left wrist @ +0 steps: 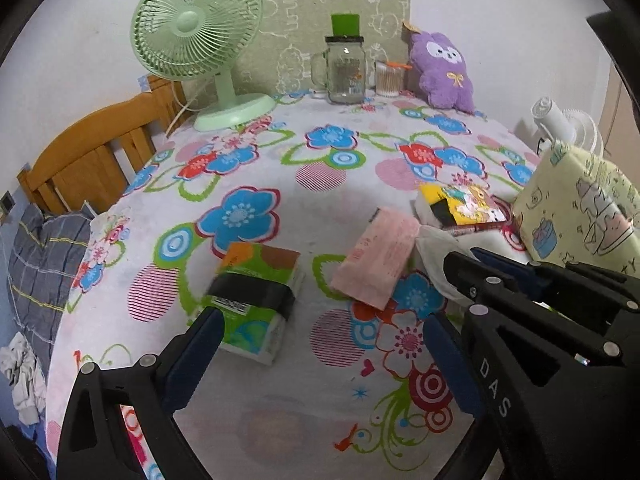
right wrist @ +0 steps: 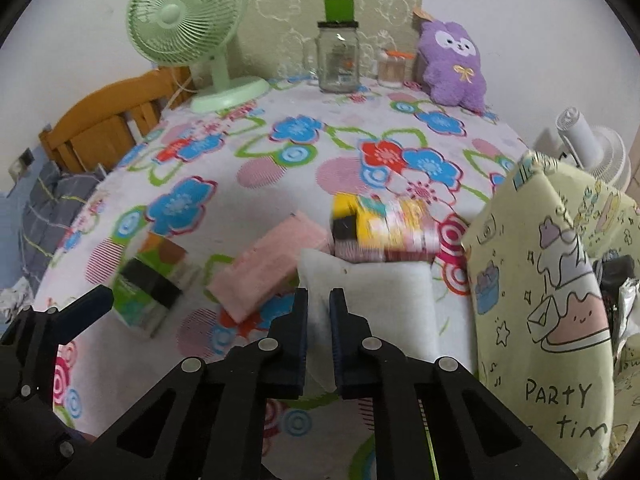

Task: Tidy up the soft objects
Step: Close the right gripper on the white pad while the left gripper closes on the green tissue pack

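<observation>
**Pinching the white packet beside the bag**

Clamping the near edge of a white soft packet [right wrist: 372, 284], the right gripper [right wrist: 319, 304] has its jaws nearly together. The packet lies on the flowered cloth [right wrist: 256, 200], just beside the yellow-green bag [right wrist: 536, 300], with a pink packet [right wrist: 268, 268] touching its left side. The left gripper [left wrist: 320, 320] hovers wide apart near the green tissue pack [left wrist: 256, 300], holding nothing.

White wall [left wrist: 480, 8] fills my upper frame; wooden chair [left wrist: 92, 152] at left edge; pale patterned board [left wrist: 304, 20] leans top centre.
</observation>
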Demonstrator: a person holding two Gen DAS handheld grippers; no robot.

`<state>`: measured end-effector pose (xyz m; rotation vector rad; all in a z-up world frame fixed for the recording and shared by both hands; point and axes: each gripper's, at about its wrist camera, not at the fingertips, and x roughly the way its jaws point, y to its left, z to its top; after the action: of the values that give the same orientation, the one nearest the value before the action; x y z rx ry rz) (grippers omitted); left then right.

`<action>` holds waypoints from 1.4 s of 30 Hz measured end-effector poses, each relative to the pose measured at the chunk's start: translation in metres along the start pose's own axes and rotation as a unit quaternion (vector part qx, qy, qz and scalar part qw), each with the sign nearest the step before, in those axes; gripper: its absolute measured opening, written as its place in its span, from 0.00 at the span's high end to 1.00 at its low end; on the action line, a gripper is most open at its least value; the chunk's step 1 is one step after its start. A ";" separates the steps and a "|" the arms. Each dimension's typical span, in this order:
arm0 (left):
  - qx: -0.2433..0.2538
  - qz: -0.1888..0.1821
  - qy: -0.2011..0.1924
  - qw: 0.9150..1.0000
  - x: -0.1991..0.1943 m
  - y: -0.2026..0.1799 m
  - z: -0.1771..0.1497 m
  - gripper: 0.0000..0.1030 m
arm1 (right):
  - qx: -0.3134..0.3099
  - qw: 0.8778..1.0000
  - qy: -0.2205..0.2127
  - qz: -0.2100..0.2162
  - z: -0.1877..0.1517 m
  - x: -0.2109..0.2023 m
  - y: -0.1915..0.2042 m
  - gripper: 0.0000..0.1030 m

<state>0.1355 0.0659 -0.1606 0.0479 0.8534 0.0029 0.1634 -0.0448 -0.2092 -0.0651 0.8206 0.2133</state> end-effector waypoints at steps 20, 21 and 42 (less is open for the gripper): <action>-0.022 0.006 0.019 1.000 0.035 0.038 0.007 0.03 | -0.016 1.000 0.009 0.013 0.010 0.013 0.032 0.88; -0.023 0.008 0.020 1.000 0.036 0.038 0.007 0.03 | -0.017 1.000 0.010 0.012 0.010 0.014 0.033 0.88; -0.041 -0.014 0.022 0.999 0.033 0.043 -0.003 0.43 | -0.022 1.000 0.016 0.012 0.006 0.018 0.037 0.88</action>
<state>0.1559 0.1097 -0.1857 -0.0421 0.8977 0.0132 0.1716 -0.0044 -0.2173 -0.0994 0.8494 0.2534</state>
